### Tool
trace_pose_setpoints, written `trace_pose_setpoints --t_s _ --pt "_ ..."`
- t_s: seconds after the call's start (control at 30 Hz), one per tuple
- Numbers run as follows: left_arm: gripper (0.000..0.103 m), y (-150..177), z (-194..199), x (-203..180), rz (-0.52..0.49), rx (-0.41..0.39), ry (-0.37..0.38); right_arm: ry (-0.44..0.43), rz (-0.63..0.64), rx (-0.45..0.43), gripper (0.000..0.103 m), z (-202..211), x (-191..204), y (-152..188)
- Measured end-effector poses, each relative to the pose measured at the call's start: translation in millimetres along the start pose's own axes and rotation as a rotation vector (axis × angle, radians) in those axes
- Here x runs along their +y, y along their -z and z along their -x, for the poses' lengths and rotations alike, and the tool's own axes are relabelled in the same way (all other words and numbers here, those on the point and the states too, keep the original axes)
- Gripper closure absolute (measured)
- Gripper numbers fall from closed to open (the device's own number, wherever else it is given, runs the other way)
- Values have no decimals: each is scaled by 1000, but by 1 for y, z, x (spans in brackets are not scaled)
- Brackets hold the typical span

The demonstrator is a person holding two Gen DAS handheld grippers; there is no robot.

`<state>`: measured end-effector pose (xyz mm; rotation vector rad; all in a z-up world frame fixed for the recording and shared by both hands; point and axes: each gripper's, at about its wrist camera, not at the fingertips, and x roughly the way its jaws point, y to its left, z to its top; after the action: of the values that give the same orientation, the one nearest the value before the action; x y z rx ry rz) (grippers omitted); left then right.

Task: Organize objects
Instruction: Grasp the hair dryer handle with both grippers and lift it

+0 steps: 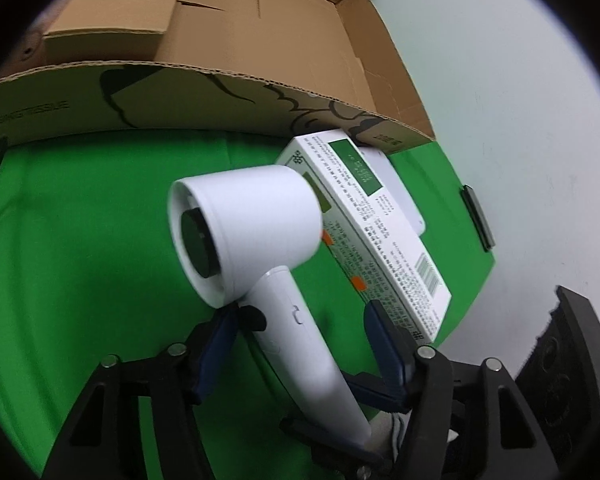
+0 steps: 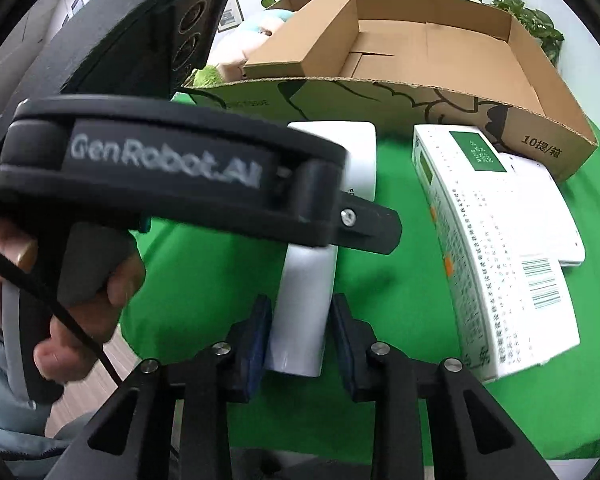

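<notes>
A white hair dryer (image 1: 260,248) lies over the green cloth, head toward the cardboard box. My left gripper (image 1: 300,320) is open, its blue fingers (image 1: 384,340) either side of the handle with gaps. In the right wrist view my right gripper (image 2: 300,320) is shut on the handle (image 2: 304,304) of the dryer near its end; the left gripper's black body (image 2: 172,188) crosses above it. A white and green printed carton (image 1: 376,232) lies to the right, also seen in the right wrist view (image 2: 484,248).
A large open cardboard box (image 1: 260,92) stands at the back, with a smaller brown box (image 2: 308,44) inside it. A flat white item (image 2: 548,208) lies under the carton. A dark slim object (image 1: 478,216) lies at the cloth's right edge. Plants (image 2: 516,12) stand behind.
</notes>
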<state>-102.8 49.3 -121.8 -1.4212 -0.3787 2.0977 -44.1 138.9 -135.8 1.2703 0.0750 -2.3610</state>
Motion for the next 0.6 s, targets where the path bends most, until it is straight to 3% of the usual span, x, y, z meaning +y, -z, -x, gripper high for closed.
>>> trace_pose_setpoints --t_s 0.13,0.27,0.5,0.6 --pt "66 1 3 6 21 -3 -33 28 34 7 69 -9 12 -6" --pt "67 2 -7 3 48 -4 -9 47 31 4 69 -18 18 -13" --pt "68 -1 -4 -1 38 -1 -35 55 -2 -18 72 -25 21 -18" --pt "68 0 6 -12 9 -37 -46 56 -15 -46 72 -22 25 -20"
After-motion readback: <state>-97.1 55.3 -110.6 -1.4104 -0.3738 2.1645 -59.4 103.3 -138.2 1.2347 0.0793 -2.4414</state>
